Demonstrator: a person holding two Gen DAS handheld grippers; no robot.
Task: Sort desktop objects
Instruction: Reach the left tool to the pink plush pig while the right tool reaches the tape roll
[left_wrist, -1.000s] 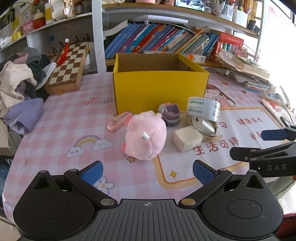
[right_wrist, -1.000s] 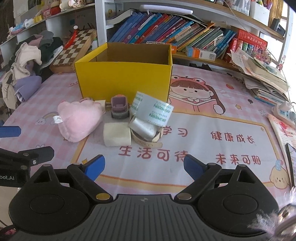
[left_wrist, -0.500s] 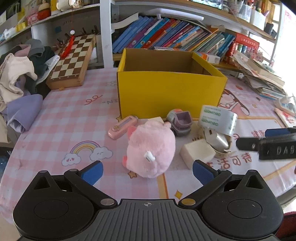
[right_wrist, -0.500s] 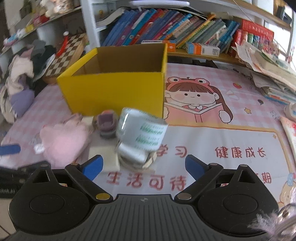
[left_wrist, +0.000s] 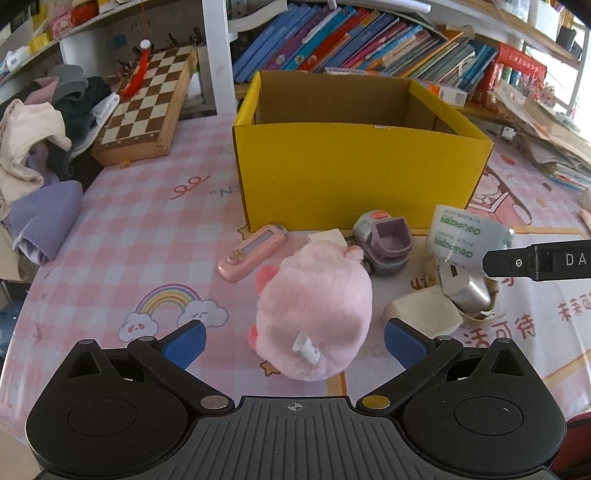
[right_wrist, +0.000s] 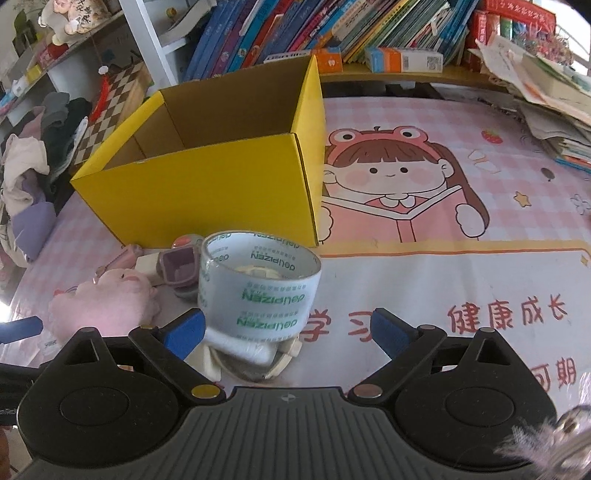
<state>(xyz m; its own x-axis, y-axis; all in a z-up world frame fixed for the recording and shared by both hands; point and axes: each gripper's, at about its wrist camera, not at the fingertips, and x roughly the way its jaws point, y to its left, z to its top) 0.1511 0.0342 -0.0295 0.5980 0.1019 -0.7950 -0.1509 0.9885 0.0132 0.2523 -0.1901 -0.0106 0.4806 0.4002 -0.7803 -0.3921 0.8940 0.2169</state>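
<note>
An open yellow cardboard box (left_wrist: 354, 173) stands mid-table; it also shows in the right wrist view (right_wrist: 207, 181). In front of it lie a pink plush toy (left_wrist: 314, 314), a pink utility knife (left_wrist: 253, 251), a small purple toy truck (left_wrist: 384, 240), a cream block (left_wrist: 421, 317), and a clear tape roll (left_wrist: 465, 236) resting on a silver object. My left gripper (left_wrist: 293, 341) is open, its fingers either side of the plush. My right gripper (right_wrist: 286, 330) is open, just in front of the tape roll (right_wrist: 258, 284), which sits between its fingers toward the left one.
A chessboard (left_wrist: 147, 107) and a heap of clothes (left_wrist: 40, 147) lie at the back left. Bookshelves (left_wrist: 369, 37) run behind the box. Stacked papers (right_wrist: 546, 92) sit at the right. A printed mat (right_wrist: 424, 229) covers the table right of the box.
Both grippers have moved forward. The left closed in on the plush; the right closed in on the tape roll, which now looms large between its fingers.
</note>
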